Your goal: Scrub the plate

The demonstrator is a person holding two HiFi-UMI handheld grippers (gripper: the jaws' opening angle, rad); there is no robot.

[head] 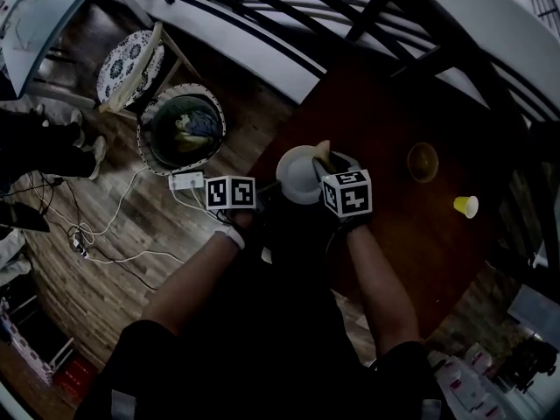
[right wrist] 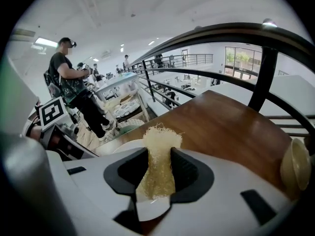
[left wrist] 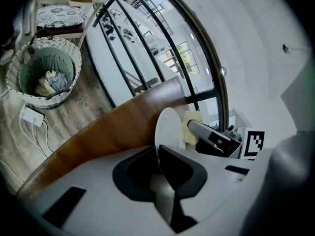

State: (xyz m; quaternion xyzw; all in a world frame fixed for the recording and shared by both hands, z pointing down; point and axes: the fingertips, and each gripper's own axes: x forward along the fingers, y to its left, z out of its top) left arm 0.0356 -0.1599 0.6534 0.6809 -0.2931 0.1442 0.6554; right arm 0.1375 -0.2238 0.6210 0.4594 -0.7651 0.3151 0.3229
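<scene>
- Plate stands on edge above the table, its rim pinched between our left gripper's closed jaws.
- Our right gripper pinches the scrub pad, its tuft beyond the fingertips against the plate's face.
- Pressing hard could, we judge, twist the thinly held rim loose.

The right tool grips a pale fibrous scrubber above the wooden table.

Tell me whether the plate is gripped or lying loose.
Gripped: the left gripper is shut on the plate at its rim.
</scene>
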